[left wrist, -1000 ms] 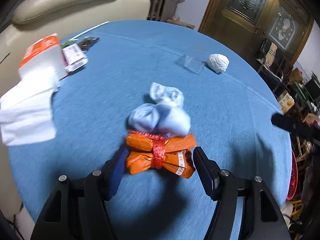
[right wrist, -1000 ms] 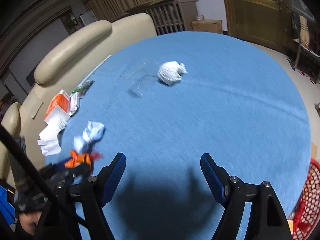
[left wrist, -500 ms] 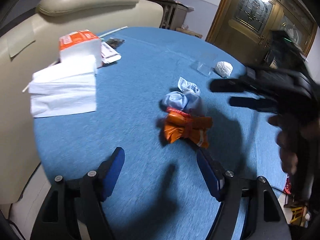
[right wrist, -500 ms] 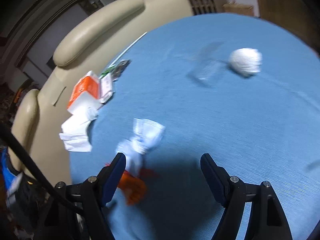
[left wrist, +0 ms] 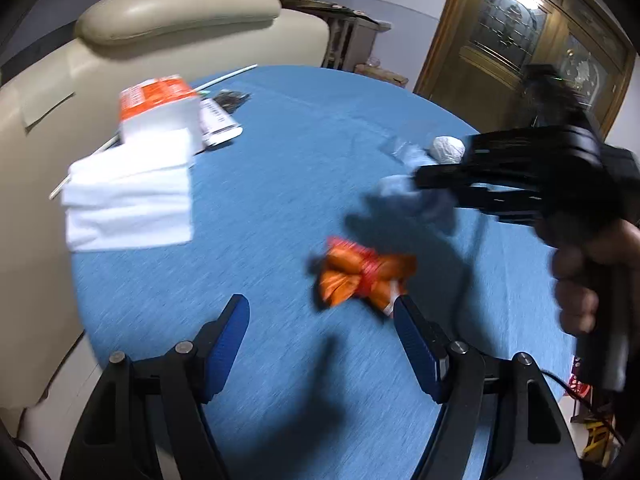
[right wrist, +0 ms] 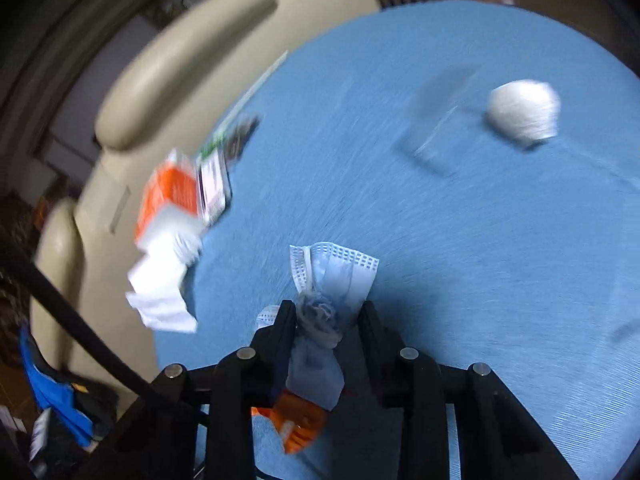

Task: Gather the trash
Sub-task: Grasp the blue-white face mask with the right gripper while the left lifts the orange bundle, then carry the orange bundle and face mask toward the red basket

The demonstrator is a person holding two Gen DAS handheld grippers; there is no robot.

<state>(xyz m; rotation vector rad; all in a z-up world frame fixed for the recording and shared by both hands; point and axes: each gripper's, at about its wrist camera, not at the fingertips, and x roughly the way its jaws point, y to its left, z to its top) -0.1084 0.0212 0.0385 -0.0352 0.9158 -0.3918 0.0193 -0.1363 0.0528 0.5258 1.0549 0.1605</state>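
My right gripper (right wrist: 328,312) is shut on a crumpled blue face mask (right wrist: 336,272), whose pleated end sticks out ahead of the fingers. In the left wrist view the same gripper (left wrist: 420,182) comes in from the right, held by a hand, with the mask (left wrist: 400,196) blurred at its tips. An orange wrapper tied with a red band (left wrist: 360,276) lies on the blue table (left wrist: 300,140) just ahead of the right finger of my open left gripper (left wrist: 320,302). It also shows under my right gripper (right wrist: 298,420). A white paper ball (right wrist: 522,114) lies farther back.
An orange and white tissue pack (left wrist: 156,108) with loose white tissues (left wrist: 128,200) sits at the table's left edge, beside a small label packet (left wrist: 218,122). A clear plastic scrap (right wrist: 436,140) lies by the paper ball. A beige sofa (left wrist: 180,12) stands behind the table.
My right gripper swung left across the table and shut on the blue mask, pulling it away from the orange wrapper. My left gripper drew back from the wrapper, jaws slightly wider.
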